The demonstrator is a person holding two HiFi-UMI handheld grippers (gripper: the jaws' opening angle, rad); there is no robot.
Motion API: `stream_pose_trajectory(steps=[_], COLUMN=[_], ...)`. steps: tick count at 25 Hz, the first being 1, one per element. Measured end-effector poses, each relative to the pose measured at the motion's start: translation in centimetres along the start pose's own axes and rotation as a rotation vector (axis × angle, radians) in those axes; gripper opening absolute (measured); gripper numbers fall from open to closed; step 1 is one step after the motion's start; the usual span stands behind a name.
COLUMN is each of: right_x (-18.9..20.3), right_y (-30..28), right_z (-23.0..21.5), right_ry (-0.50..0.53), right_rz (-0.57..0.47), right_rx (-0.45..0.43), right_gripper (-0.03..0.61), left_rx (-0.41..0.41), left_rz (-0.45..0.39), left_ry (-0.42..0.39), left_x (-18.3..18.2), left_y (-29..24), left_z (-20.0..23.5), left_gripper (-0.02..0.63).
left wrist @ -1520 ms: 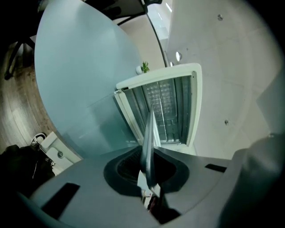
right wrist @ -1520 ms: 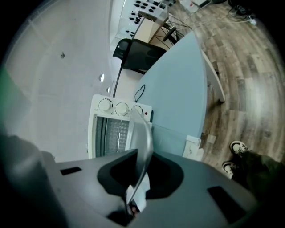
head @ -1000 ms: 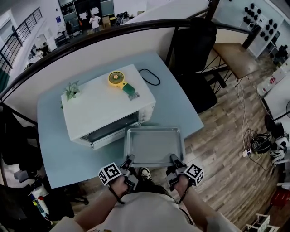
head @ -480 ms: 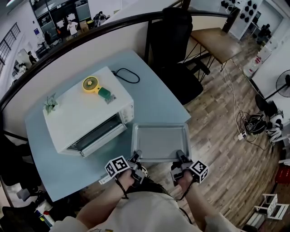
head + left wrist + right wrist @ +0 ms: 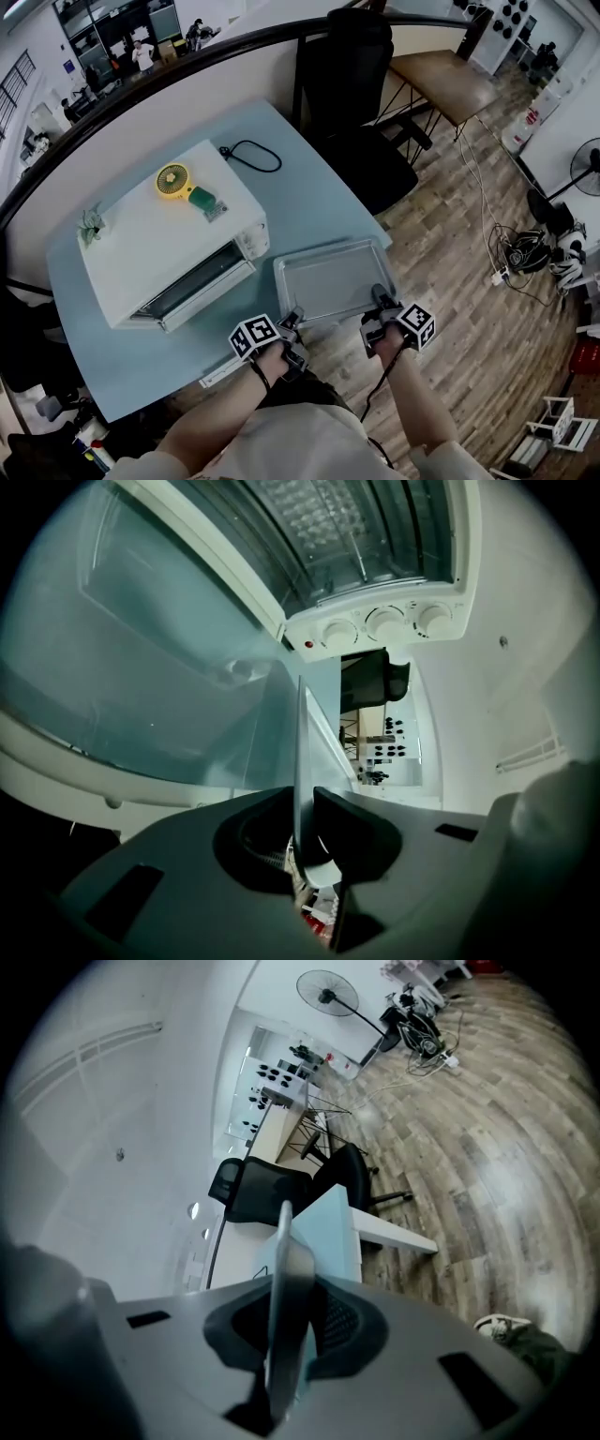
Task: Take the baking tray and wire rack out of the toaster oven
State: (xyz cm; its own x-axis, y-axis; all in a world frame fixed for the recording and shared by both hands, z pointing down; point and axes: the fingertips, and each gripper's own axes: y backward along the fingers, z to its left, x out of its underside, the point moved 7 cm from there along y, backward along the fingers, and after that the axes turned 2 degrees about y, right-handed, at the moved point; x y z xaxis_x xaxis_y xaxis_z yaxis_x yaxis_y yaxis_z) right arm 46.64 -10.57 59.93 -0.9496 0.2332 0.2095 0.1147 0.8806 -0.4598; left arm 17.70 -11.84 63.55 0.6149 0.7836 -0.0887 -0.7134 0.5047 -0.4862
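Shifted since the earlier frame: baking tray (image 5: 328,279), carried away from the front of the toaster oven (image 5: 159,234) and now placed over the near corner of the table (image 5: 319,192), just beside the oven's knob end.

Holding: the tray's near rim is pinched at two well-separated places, judged to keep the wide, shallow pan level.
- Left gripper (image 5: 293,323): jaws have just been opening slightly. The rim is seen between the pads, with contact apparently kept.
- Right gripper (image 5: 378,298): closed on the same rim.

Placement: the spot beside the oven is judged to have been chosen so that the lowered oven door (image 5: 192,286) is left unobstructed for the next item.

Wire rack (image 5: 323,517): seen only as a grid in the cavity, cut off at the frame's top, and taken to be still inside.

Not determinable: whether the tray's base already rests on the table. In both gripper views the tray is seen edge-on only.
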Motion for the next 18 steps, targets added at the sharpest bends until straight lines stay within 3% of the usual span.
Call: stream_pose_trajectory(steps=[10,18], right_x=[-3.3,-6.6], right_y=[-5.1,-9.3], right_z=[-2.2,-2.5], right_ry=[0.155,0.305], right_rz=[0.073,0.086], right_rx=[0.176,0.233], right_gripper=[0.058,0.092], left_rx=[-0.058,-0.053], left_rz=[0.033,0.049], left_ry=[0.031,0.060], left_x=[0.8,1.3], left_y=[-3.5,-6.4], left_z=[-0.5,-0.9], left_gripper=[0.069,0.047])
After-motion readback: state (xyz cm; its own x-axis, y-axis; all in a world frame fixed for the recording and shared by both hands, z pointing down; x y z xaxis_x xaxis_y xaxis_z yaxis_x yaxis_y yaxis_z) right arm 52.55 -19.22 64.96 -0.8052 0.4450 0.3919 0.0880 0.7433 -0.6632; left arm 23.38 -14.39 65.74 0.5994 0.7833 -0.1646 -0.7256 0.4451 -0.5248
